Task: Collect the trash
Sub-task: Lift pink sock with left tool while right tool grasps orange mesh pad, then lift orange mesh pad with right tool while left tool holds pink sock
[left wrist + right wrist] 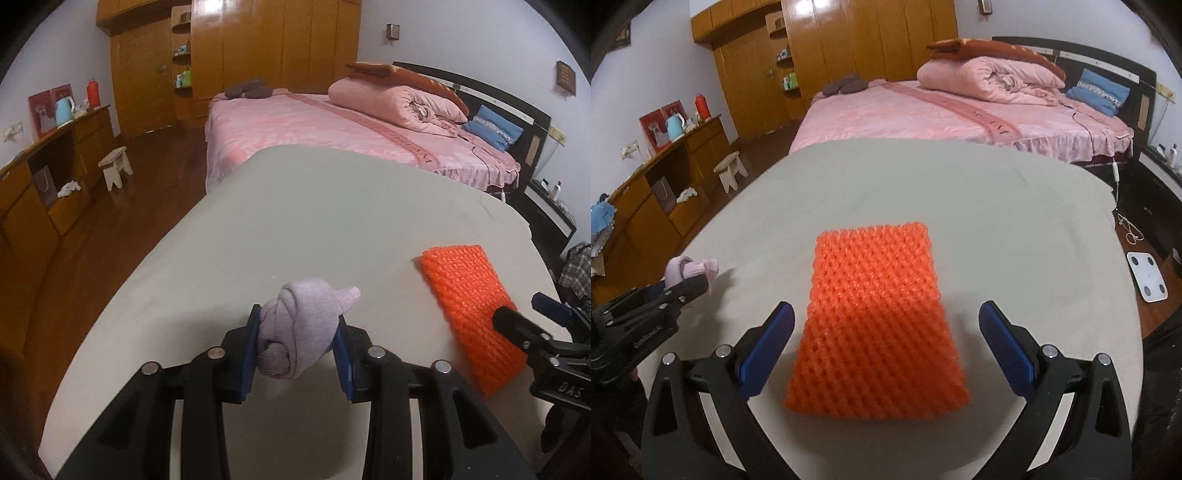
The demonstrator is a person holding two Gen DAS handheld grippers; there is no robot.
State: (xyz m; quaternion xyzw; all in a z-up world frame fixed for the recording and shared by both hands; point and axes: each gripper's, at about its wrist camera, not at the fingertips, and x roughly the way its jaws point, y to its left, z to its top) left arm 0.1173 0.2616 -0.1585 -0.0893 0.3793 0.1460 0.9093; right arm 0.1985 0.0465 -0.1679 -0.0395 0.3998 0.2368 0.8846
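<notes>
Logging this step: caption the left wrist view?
Left claw shut on a sock ball above the table, orange mesh beside.

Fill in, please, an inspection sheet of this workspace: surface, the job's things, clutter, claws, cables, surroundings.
Surface: grey table, bare apart from the two items.
Job's things: knotted lilac cloth; orange foam net lying flat.
Clutter: nothing seen on the table.
Claws: left claw shut on the cloth; right claw open, its fingers on either side of the net, not touching it.
Cables: white cable on the floor.
Surroundings: pink bed, wooden wardrobe, stool, scale.
</notes>
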